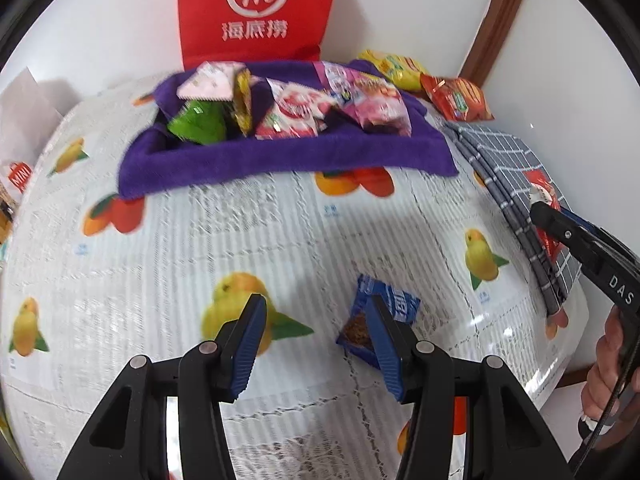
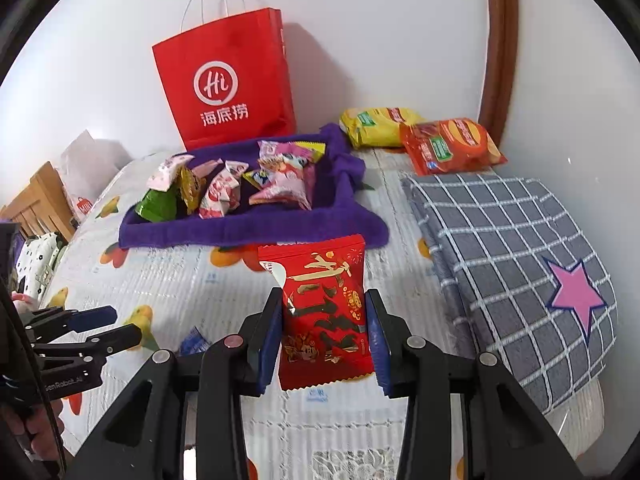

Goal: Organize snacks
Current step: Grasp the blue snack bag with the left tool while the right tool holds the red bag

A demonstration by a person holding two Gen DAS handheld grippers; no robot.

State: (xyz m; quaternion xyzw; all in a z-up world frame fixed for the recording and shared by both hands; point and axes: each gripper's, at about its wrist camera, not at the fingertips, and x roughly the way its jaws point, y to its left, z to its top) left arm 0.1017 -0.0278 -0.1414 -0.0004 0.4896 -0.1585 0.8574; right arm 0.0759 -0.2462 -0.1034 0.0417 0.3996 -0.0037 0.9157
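Our right gripper (image 2: 324, 336) clamps red packet (image 2: 324, 312), long axis upright; left gripper (image 1: 316, 340) part-open, empty, over blue packet (image 1: 394, 306); purple tray (image 2: 256, 228) ahead.

A red snack packet (image 2: 324, 312) with gold and black lettering is standing upright, clamped at its sides in the right gripper (image 2: 325, 334) above the worktop. A small blue packet (image 1: 380, 312) is lying flat on the fruit-print cloth. Assorted pink, green and yellow packets (image 2: 236, 188) are sitting piled in the purple towel-lined tray (image 2: 248, 232).
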